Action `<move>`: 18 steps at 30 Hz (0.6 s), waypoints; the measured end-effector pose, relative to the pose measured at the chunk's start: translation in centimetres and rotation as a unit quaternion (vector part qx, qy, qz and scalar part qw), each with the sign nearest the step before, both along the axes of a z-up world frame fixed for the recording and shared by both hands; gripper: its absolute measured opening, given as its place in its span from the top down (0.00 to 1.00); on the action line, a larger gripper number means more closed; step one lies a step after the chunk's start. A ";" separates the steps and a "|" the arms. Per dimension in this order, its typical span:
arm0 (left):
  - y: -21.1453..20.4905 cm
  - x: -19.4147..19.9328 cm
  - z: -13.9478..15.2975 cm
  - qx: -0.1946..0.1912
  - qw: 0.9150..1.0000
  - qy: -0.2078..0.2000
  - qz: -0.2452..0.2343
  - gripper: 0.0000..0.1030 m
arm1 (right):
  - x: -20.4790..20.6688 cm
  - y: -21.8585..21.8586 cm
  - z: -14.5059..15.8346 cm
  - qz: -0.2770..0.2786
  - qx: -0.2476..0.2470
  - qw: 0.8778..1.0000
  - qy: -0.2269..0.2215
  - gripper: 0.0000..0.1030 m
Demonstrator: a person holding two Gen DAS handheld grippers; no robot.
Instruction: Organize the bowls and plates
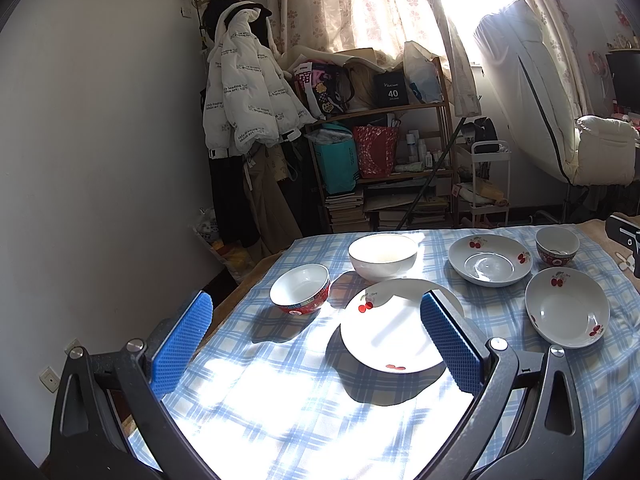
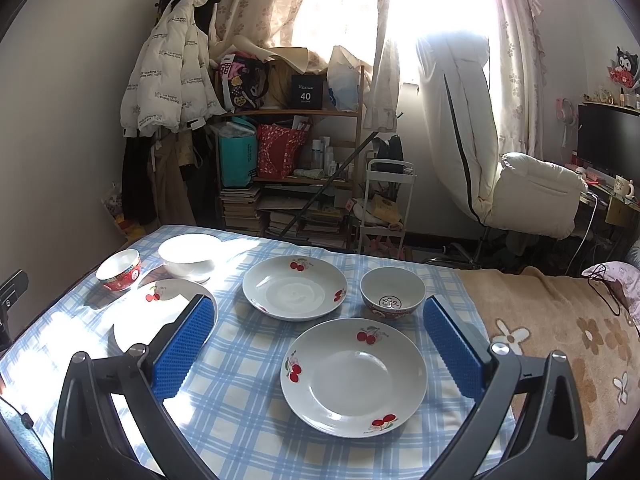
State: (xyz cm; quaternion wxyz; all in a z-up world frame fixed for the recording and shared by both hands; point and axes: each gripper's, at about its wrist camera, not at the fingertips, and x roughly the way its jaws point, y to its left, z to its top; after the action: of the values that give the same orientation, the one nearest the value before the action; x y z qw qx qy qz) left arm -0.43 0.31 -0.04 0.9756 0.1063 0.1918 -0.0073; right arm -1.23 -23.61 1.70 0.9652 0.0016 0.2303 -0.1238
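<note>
On the blue checked cloth lie three cherry-pattern plates: a sunlit one between my left gripper's pads, a far one and a right one. A plain white bowl stands at the back, a red-rimmed bowl on the left, and a second red bowl at the far right. My left gripper is open and empty above the cloth. My right gripper is open and empty, with the near plate below it, the far plate and red bowl beyond.
The cloth's left edge drops off towards the wall. A brown flowered blanket covers the surface right of the cloth. A cluttered shelf, a white trolley and a padded chair stand behind.
</note>
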 end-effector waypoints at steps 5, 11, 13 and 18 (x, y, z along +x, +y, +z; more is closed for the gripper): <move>0.2 0.1 -0.1 0.002 1.000 0.001 0.000 0.01 | 0.0 -0.1 0.0 0.000 0.001 1.000 0.001 0.00; 0.1 0.2 -0.2 0.008 1.000 0.004 0.002 0.01 | 0.0 0.1 -0.5 -0.001 0.006 1.000 0.006 0.00; 0.0 0.3 -0.2 0.015 1.000 0.003 0.007 0.01 | -0.1 0.0 -0.5 0.001 0.011 1.000 0.008 0.00; -0.3 0.9 0.0 0.017 1.000 0.013 0.004 0.01 | -0.1 -0.1 -0.4 0.002 0.026 1.000 0.014 0.00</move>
State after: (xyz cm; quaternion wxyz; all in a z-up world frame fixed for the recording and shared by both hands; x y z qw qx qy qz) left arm 0.49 0.00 -0.06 0.9711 0.1216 0.2054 -0.0012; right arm -1.33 -23.76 1.35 0.9617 0.0243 0.2472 -0.1162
